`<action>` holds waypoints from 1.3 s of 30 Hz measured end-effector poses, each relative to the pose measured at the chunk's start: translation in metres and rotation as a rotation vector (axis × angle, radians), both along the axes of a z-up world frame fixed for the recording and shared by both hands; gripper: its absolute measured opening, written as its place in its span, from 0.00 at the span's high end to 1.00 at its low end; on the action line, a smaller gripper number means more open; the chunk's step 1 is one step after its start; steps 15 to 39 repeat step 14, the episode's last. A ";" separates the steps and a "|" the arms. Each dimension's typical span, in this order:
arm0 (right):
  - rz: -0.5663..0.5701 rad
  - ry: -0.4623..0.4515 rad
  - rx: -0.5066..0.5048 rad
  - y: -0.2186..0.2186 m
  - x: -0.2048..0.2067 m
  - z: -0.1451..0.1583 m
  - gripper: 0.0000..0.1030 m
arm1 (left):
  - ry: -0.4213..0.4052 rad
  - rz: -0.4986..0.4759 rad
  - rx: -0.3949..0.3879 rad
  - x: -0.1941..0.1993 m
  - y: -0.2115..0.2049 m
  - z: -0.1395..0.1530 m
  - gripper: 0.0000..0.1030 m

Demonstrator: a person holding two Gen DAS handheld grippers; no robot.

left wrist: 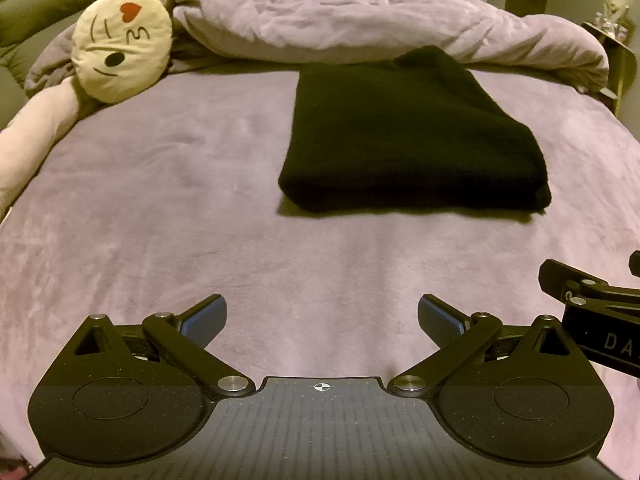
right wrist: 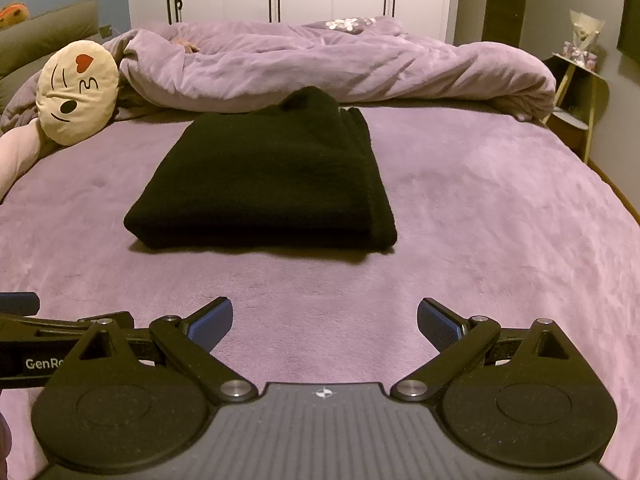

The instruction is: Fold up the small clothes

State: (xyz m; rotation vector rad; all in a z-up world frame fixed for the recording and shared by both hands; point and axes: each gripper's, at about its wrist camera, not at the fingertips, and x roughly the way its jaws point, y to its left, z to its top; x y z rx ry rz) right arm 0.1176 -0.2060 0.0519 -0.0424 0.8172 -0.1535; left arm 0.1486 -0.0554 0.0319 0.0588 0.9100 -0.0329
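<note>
The black garment (right wrist: pixel 264 184) lies in the middle of the purple bedspread (right wrist: pixel 480 208) as a thick, squared-off rectangle, layers stacked with their edges showing along its right side, so the folding looks finished or nearly so. It sits on the flat open stretch, presumably chosen because the bunched duvet (right wrist: pixel 320 68) behind it and the round face cushion (right wrist: pixel 76 92) off to the left leave that area free. Both tools hang back near the bed's front edge, well apart from the cloth: the left gripper (left wrist: pixel 322 320) and right gripper (right wrist: pixel 325 322) each have jaws spread wide, holding nothing.
</note>
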 end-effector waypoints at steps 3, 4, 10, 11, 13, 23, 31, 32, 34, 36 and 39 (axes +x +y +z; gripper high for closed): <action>-0.003 -0.001 0.002 0.000 -0.001 0.000 0.04 | 0.002 -0.001 0.001 0.000 0.000 0.000 0.00; -0.003 -0.001 0.003 -0.001 -0.001 0.000 0.04 | 0.003 -0.002 0.001 -0.001 0.000 0.000 0.00; -0.007 -0.004 0.009 -0.002 -0.002 0.000 0.04 | -0.014 -0.007 0.004 -0.003 -0.001 0.002 0.00; -0.007 -0.004 0.009 -0.003 -0.003 0.000 0.04 | -0.018 -0.010 0.008 -0.004 -0.002 0.001 0.00; -0.008 -0.005 0.006 -0.003 -0.003 0.000 0.04 | -0.010 -0.020 0.008 -0.004 -0.003 0.000 0.00; -0.008 -0.005 0.005 -0.003 -0.003 0.000 0.04 | 0.000 -0.024 0.007 -0.004 -0.003 -0.001 0.00; -0.008 -0.005 0.005 -0.003 -0.003 0.000 0.04 | 0.000 -0.024 0.007 -0.004 -0.003 -0.001 0.00; -0.008 -0.005 0.005 -0.003 -0.003 0.000 0.04 | 0.000 -0.024 0.007 -0.004 -0.003 -0.001 0.00; -0.008 -0.005 0.005 -0.003 -0.003 0.000 0.04 | 0.000 -0.024 0.007 -0.004 -0.003 -0.001 0.00; -0.008 -0.005 0.005 -0.003 -0.003 0.000 0.04 | 0.000 -0.024 0.007 -0.004 -0.003 -0.001 0.00; -0.008 -0.005 0.005 -0.003 -0.003 0.000 0.04 | 0.000 -0.024 0.007 -0.004 -0.003 -0.001 0.00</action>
